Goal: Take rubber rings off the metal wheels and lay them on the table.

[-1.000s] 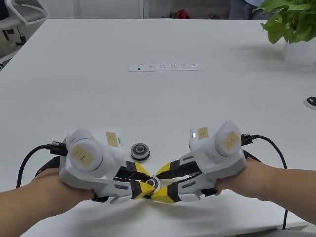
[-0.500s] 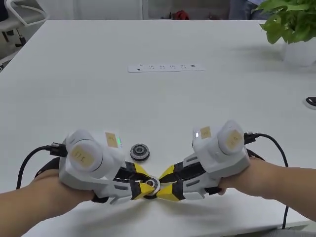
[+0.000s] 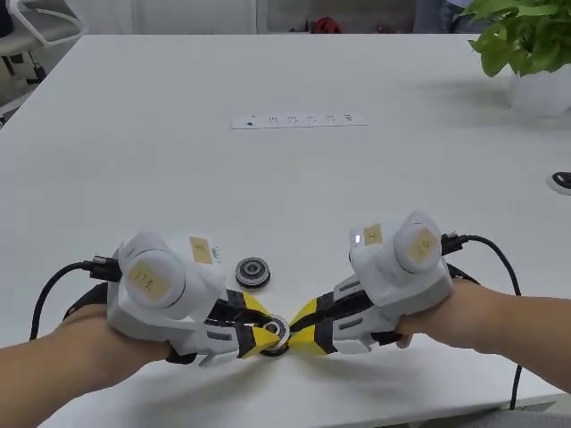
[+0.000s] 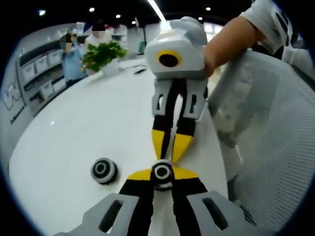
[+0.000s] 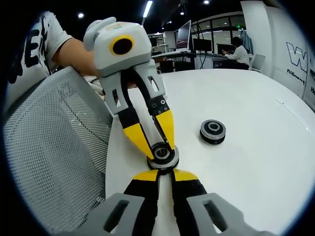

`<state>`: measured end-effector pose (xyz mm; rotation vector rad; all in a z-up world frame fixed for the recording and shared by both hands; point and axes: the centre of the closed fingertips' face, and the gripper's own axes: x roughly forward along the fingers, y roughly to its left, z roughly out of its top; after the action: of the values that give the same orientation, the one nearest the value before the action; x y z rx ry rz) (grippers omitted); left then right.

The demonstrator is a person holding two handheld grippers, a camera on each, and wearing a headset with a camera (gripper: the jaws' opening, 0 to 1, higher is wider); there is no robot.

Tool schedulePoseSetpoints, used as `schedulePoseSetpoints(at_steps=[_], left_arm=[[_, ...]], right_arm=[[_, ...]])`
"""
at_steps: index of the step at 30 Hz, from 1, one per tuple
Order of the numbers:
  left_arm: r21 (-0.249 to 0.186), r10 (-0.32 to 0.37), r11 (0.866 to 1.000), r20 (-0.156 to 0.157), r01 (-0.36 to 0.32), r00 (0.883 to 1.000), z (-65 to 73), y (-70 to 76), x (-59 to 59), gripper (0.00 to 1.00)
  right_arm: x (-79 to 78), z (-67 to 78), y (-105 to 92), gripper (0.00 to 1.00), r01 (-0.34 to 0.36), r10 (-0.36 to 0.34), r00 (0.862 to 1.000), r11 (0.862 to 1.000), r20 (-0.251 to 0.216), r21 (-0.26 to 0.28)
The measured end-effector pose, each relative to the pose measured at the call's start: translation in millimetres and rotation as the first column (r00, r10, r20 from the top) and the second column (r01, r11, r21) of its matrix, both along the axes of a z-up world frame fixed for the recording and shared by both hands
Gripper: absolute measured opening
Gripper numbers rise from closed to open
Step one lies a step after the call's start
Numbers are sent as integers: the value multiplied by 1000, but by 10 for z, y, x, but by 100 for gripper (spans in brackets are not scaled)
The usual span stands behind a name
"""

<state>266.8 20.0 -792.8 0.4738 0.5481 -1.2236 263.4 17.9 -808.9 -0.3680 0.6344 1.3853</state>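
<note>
Black-rimmed metal wheel (image 3: 274,331) hangs at the near edge of the counter (image 3: 268,187), caught between two sets of yellow tips! Left gripper (image 3: 256,336) is clamped across it, jaws on either side. Right gripper (image 3: 297,332) meets it head-on, jaws narrowed to a slit and nipping the rim. A second wheel (image 3: 253,273) lies flat on the counter just beyond the left gripper. Farther back there's a white power strip (image 3: 299,120), and a potted plant (image 3: 526,40) in the far corner.

White, yellow-tipped left gripper (image 3: 265,333) and right gripper (image 3: 291,333), tip to tip.
Left jaws clamp small metal wheel (image 3: 276,329); right jaws nearly together (grip unclear).
</note>
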Motion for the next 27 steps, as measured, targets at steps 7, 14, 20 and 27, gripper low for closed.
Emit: schedulePoseSetpoints(at_steps=[7,14,20,27], left_arm=[[0,1,1000,1,-1,1000,0,2,0,13],[1,0,1000,4,0,1000,-2,4,-3,13],[1,-1,1000,5,1,1000,-2,2,-6,13],[1,0,1000,5,0,1000,-1,2,-6,13]], right_arm=[[11,-7,-7,2,17,-17,1000,1000,-20,-1],[21,-6,-18,0,31,-31,999,1000,-40,2],[19,13,-36,0,42,-41,997,999,-66,6],[25,39,-48,0,68,-66,992,997,-108,22]])
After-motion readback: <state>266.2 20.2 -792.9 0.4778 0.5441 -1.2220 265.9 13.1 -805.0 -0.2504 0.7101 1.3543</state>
